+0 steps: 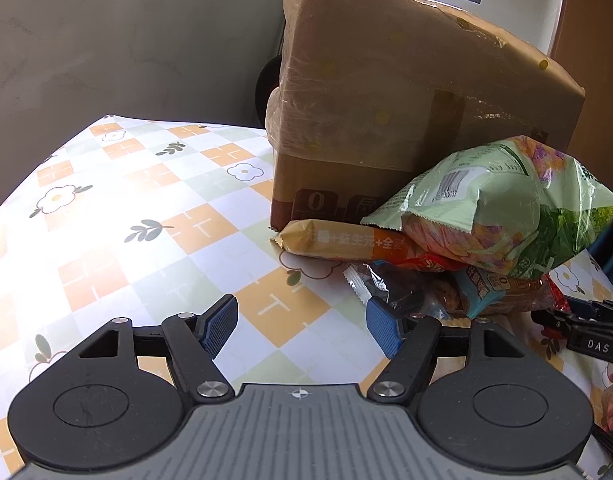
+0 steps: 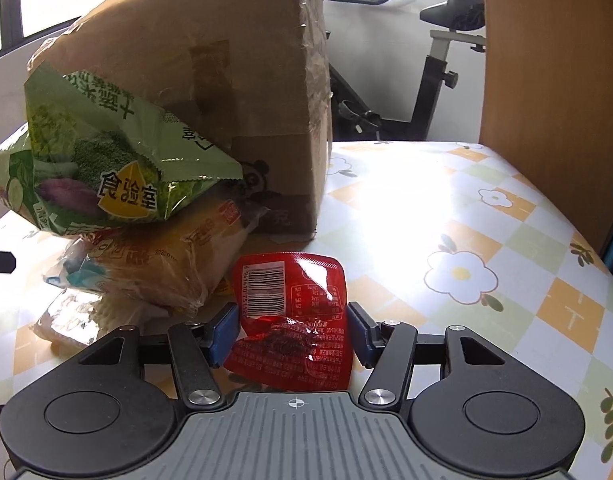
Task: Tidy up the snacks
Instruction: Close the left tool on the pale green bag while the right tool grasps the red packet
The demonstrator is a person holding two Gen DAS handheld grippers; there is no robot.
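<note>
Snack pile (image 1: 458, 256) heaped on the floral tablecloth (image 1: 118, 208), pressed against the base of a taped cardboard box (image 1: 386, 92). Green veggie-chip bag (image 1: 502, 208) on top, leaning on the box; orange wrapped bar (image 1: 338, 242) under it, poking out left; blue-labelled packet (image 1: 480, 286) and clear dark-contents packet (image 1: 390, 288) at the bottom.

Red sachet (image 2: 296, 316) sitting between the right gripper (image 2: 292, 334) pads, pads touching or nearly touching its sides; can't tell if clamped or just bracketing. Left gripper (image 1: 302, 326) fingers spread wide, nothing between them, hovering over bare cloth just short of the pile.

Progress: looks early. Nothing visibly sorted or lined up; most packets still stacked. Red sachet likely first one being separated. Box shut and taped, so probably not the destination.

Room: wide bare cloth left of the box in left view, and right of the box in right view. Table edges curve away on both sides. Wooden panel (image 2: 546, 60) at far right. Green bag balance looks shaky if lower packets get pulled.
</note>
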